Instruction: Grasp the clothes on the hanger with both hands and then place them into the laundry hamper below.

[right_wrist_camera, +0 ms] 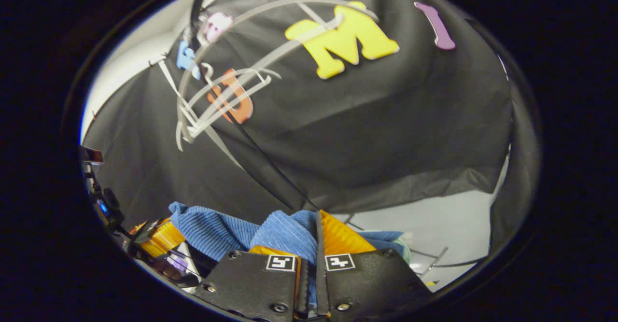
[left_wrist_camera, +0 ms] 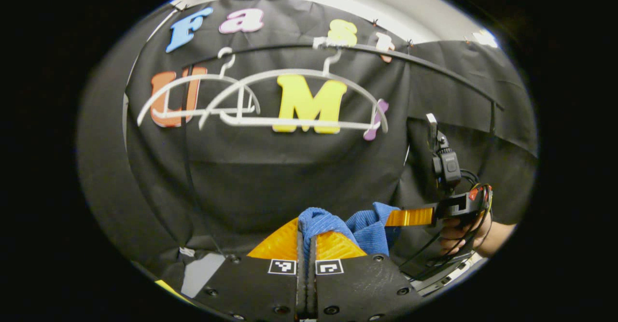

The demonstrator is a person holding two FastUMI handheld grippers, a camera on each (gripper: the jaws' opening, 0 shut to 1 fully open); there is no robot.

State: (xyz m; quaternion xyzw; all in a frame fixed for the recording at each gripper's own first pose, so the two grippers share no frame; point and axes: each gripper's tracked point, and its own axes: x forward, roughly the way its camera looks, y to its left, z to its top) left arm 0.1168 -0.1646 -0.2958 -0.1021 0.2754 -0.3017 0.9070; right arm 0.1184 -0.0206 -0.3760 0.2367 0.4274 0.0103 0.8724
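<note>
A blue ribbed garment (left_wrist_camera: 364, 225) stretches between both grippers, below the rail. My left gripper (left_wrist_camera: 307, 237) is shut on one end of it, with blue cloth bulging out over its orange fingers. The right gripper (left_wrist_camera: 410, 217), held by a hand, appears to the right in the left gripper view, clamped on the other end. In the right gripper view, my right gripper (right_wrist_camera: 314, 240) is shut on the blue garment (right_wrist_camera: 231, 230), and the left gripper's orange finger (right_wrist_camera: 161, 240) shows at the lower left. Two bare white hangers (left_wrist_camera: 294, 100) hang on the black rail (left_wrist_camera: 415, 61) above.
The second white hanger (left_wrist_camera: 193, 100) hangs left of the first. A pale floor (right_wrist_camera: 434, 225) shows at the lower right in the right gripper view, with thin wire lines and a bit of light green cloth (right_wrist_camera: 403, 245) beside my right finger.
</note>
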